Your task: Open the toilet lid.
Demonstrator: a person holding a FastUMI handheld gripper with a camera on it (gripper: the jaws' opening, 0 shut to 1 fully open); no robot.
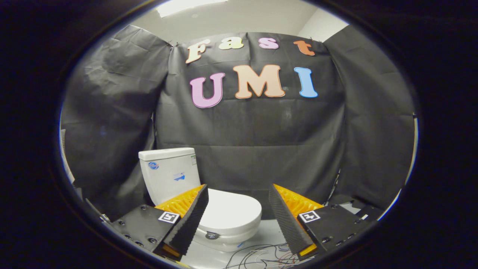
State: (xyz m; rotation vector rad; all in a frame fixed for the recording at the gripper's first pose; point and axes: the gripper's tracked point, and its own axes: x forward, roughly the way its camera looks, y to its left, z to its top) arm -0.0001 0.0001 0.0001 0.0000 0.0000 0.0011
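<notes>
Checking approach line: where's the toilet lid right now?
Gripper view: the closed toilet lid lies just beyond the open gripper, nearer its left finger, in front of the white tank.

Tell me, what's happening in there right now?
Fingers wide open, holding nothing. Toilet lid still down, just ahead between them. Loose cables on floor beside the toilet.

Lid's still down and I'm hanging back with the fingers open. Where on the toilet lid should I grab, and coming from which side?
Probably the lid's rounded front edge, the end farthest from the tank: it lies flat and closed and appears hinged by the tank, so the front lifts most freely. The open gripper has that edge ahead between its fingers; come in low from the front and catch under the rim.
</notes>
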